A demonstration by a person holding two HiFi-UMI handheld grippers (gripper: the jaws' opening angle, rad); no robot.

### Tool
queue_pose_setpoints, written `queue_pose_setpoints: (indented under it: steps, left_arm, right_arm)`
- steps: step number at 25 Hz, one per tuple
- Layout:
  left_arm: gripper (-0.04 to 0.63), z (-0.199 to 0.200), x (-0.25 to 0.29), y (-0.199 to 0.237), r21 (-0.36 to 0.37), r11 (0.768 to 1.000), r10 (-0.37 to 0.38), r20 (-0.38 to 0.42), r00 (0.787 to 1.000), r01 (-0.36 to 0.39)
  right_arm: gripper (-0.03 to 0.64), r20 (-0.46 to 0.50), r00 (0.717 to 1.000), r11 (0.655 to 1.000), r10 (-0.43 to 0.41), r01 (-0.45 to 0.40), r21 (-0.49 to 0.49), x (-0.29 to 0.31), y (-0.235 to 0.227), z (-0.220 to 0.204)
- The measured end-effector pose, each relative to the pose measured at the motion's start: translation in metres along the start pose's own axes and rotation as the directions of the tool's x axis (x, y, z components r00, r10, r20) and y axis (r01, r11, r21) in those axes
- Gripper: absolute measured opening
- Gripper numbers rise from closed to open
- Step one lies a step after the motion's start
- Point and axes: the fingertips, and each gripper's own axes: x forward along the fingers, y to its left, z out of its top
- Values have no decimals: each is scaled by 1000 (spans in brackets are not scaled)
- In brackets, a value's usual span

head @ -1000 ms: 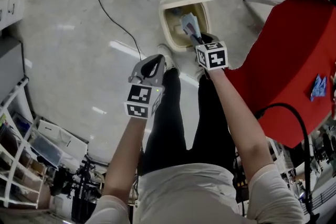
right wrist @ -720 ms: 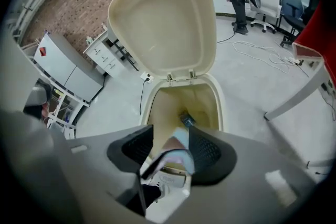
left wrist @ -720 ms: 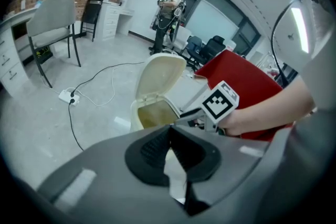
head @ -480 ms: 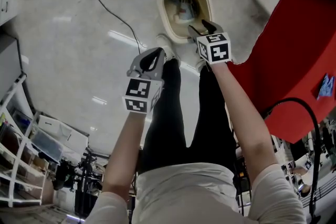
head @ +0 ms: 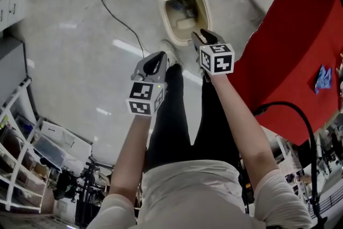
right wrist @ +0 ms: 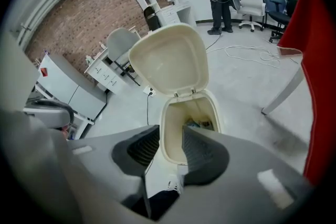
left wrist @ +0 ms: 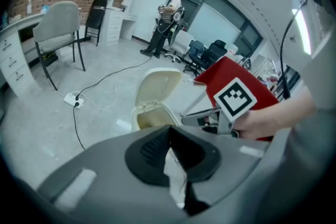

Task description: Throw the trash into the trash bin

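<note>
Over the open bin (head: 163, 19), with the trash (head: 185, 22) lying inside, the right gripper (head: 202, 36) hangs empty, jaws partly apart and just now closing on nothing, its drop seemingly done, while the left gripper (head: 157, 60) waits beside it, closed and empty, unneeded.

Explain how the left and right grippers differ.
The left gripper has its jaws together; the right gripper has them apart, though they have just been closing, with nothing between. The right gripper is nearer the bin than the left gripper. Both carry a marker cube and hold nothing.
</note>
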Motion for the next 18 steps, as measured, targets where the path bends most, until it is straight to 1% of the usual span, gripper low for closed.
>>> queue_pose_setpoints:
  steps: [1, 3, 6, 9, 12, 18]
  left_arm:
    - [5, 4, -5, -6, -3, 1000, -2, 10, 1000, 2]
    - [5, 18, -16, -18, 2, 1000, -10, 38, 999, 10]
    - [5, 37, -37, -38, 11, 1000, -21, 59, 998, 20]
    - [3, 50, -59, -60, 21, 999, -41, 60, 997, 40]
    - [3, 63, -81, -85, 56, 996, -67, 58, 996, 64]
    - [5, 90, -139, -125, 124, 988, -101, 57, 993, 93]
  right_arm:
    - [125, 17, 1000, 1000, 1, -2, 13, -11, 2, 4]
    - [75, 62, 998, 1000, -3, 1, 28, -35, 6, 19]
    - [41, 97, 995, 1000, -15, 14, 11, -73, 15, 36]
    - [23, 110, 994, 1000, -8, 11, -21, -109, 29, 46]
    - [2, 124, 992, 998, 3, 4, -57, -148, 43, 53]
    - [0, 117, 990, 987, 77, -59, -149, -228, 80, 56]
